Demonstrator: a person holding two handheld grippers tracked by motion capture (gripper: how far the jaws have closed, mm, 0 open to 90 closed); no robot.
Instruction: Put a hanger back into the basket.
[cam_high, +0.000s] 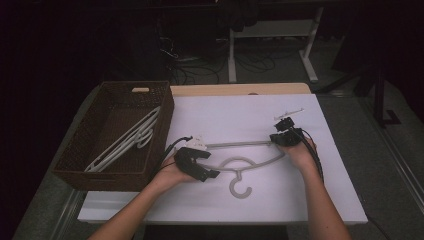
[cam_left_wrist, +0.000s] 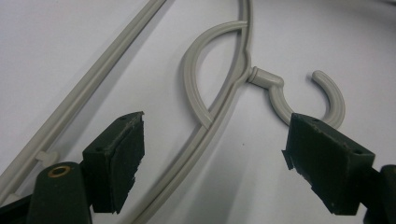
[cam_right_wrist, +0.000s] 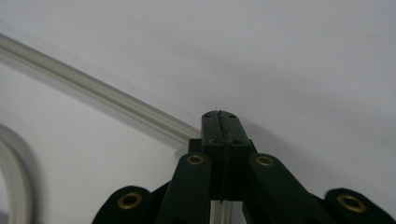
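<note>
Right now a grey plastic hanger lies flat on the white desk, its hook pointing toward the person. Over at its right end, the right claw is pressed fully together on the hanger's thin bar, the pads meeting with the bar pinched between them. Meanwhile the left claw is spread wide and hovers over the left arm of the hanger, gripping nothing. Beside the desk's left edge sits a brown wicker basket with more pale hangers lying inside.
</note>
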